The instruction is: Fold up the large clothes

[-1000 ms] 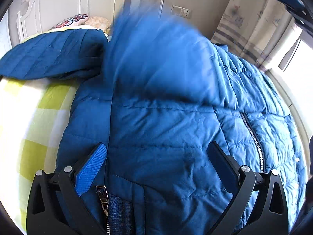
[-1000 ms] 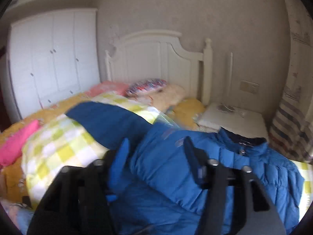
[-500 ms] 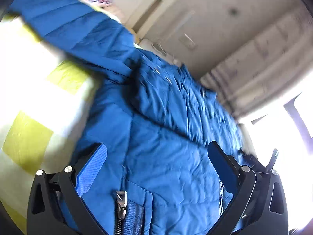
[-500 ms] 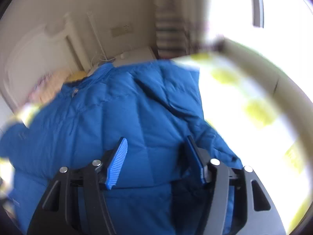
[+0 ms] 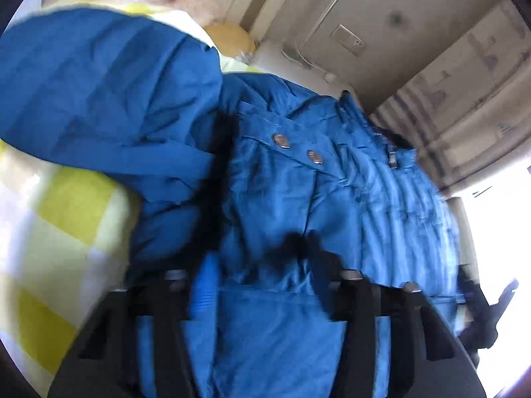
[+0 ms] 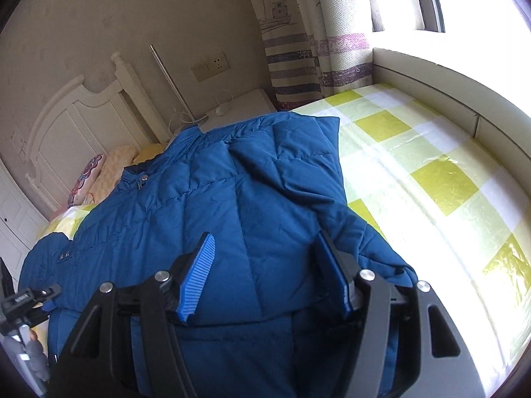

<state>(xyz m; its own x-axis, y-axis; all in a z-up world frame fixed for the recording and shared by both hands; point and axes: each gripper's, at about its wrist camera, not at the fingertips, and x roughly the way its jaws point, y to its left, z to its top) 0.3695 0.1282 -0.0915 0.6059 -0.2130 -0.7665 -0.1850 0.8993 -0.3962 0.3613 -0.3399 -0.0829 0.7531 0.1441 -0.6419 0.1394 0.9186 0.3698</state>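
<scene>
- Clearly, the blue jacket (image 6: 232, 199) is lying spread across the bed (image 6: 431, 172), on its yellow-and-white checked cover, with its collar toward the white headboard (image 6: 76, 122).
- Seen from the right wrist, the right gripper (image 6: 265, 275) is hanging just over the folded-in sleeve (image 6: 298, 165), its fingers spread apart with cloth showing between them and nothing pinched.
- Only that view is showing the sharp picture: the striped curtain (image 6: 298, 59), the wall socket (image 6: 212, 64), the bright window side and the bare stretch of checked cover beside the jacket.
- From the left wrist, everything is smearing with blur; the left gripper (image 5: 265, 265) is sitting low over the jacket (image 5: 298, 215), its fingers apart, though whether cloth is caught at a fingertip I cannot tell.
- Just this view is giving the two metal snaps (image 5: 295, 149), the zipper pull (image 5: 392, 159) and the other sleeve (image 5: 99, 93) draped over the checked cover.
</scene>
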